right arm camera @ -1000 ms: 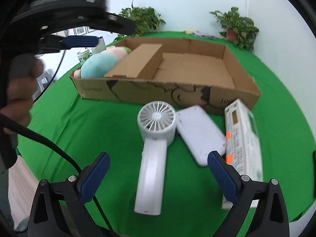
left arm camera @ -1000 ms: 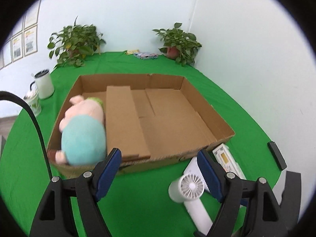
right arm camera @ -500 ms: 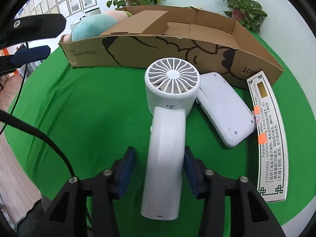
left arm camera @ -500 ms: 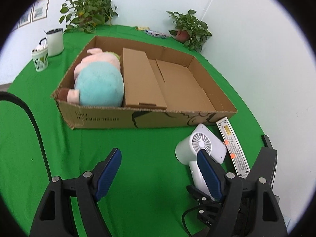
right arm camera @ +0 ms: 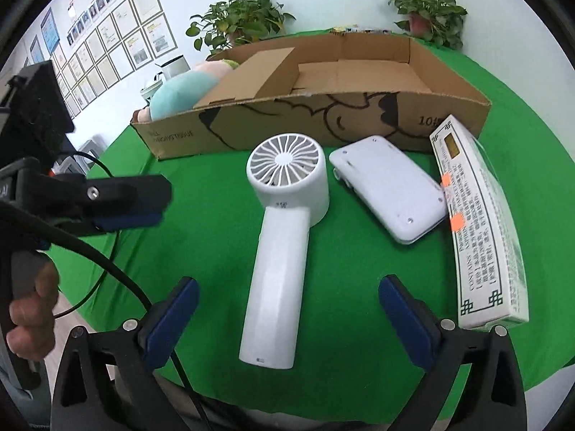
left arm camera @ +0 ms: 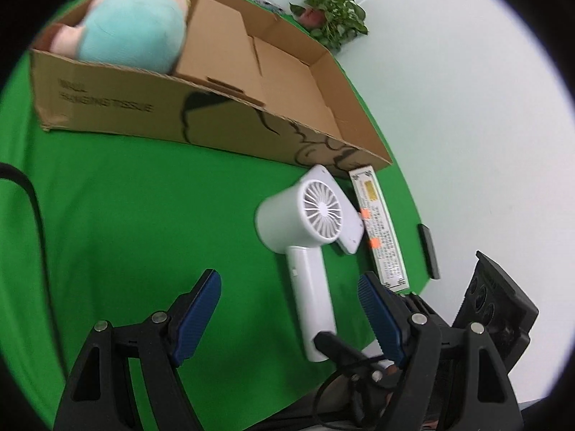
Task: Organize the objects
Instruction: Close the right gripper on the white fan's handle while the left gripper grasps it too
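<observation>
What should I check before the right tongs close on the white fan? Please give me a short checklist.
1. Right tongs open: ok; the jaws have just been opening, the fan handle lies between them, pads not touching it.
2. Fan free of the white device: cannot tell; they lie very close.
3. Space in the cardboard box: ok; bare floor beside the plush toy.
4. Left tongs clear of the fan: ok; open, empty, off to the side.

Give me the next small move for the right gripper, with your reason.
Probably close the right gripper on the white fan. Its jaws have just been opening and stand wide, the fan's handle lies between the fingers untouched, and the cardboard box behind has free floor for it.
</observation>
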### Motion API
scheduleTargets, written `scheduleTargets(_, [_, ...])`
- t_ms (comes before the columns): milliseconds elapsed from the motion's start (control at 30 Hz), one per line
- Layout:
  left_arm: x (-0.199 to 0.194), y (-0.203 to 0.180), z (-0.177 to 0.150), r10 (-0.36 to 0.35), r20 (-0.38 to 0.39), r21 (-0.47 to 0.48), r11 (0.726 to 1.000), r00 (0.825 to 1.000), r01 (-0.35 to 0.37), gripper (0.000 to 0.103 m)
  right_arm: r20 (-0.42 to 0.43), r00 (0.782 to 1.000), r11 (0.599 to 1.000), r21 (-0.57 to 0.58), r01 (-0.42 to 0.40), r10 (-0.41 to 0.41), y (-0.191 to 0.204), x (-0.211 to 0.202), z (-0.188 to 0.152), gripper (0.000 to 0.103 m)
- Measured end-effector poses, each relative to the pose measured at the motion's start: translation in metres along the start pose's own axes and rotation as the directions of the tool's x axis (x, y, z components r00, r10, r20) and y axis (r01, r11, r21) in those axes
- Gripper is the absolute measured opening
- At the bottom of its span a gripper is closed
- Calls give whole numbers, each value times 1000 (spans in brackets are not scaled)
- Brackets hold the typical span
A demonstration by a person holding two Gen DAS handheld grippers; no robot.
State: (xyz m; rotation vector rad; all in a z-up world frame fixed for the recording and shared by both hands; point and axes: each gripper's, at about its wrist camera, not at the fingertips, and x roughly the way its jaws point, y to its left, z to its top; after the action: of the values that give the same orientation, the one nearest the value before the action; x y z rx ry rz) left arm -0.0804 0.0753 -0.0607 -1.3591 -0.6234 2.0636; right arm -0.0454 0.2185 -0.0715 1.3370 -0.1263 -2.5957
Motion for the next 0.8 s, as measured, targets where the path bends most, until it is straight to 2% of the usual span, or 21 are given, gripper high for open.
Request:
scheduleTargets(67, [11,-2,2,-43,-26,-2,999,999,43,78,-4,1000,1000,-25,-2,1,4,3,1,97])
scheduleTargets(200, [31,-2,9,-85,-63,-11,996,994,85,78,-21,999,997,-76,26,-27,10,8,6,70])
scheduleTargets(267, [39,0,11,-107,-77,-20,994,991,106,77,-24,999,997,-77,32,-34,10,8,5,66])
scheduleTargets(300, [42,0,11,-112,-84,-21,994,990,111,77,-28,999,996,-78,43,-45,8,10,4,55])
scheduleTargets(333, [46,0,10,-113,-92,-20,994,989,112,77,-35,998,996,-84,43,-46,8,12,4,50])
scheduleTargets(367, [50,-1,9,-113,-104,-18,994,988,112,77,-48,998,995,-91,39,-44,8,13,1,39])
scheduleTargets(400, [51,-1,8,-112,-113,-16,994,987,111,77,-56,996,993,-102,58,-64,9,14,-3,32])
scheduleTargets(433, [53,-2,5,-115,-121,-13,993,986,114,77,-57,995,992,-108,72,-78,10,15,-6,32])
scheduleTargets(633, [64,-8,-7,-144,-129,-17,990,981,143,76,-86,995,994,-104,34,-43,16,12,-15,33])
scheduleTargets(700, [67,-7,-6,-145,-129,-30,989,981,143,67,-96,995,993,-112,27,-38,19,13,-14,32])
scheduleTargets(800, [68,-7,-6,-138,-127,-47,990,982,133,64,-104,994,992,-126,29,-42,25,13,-11,32])
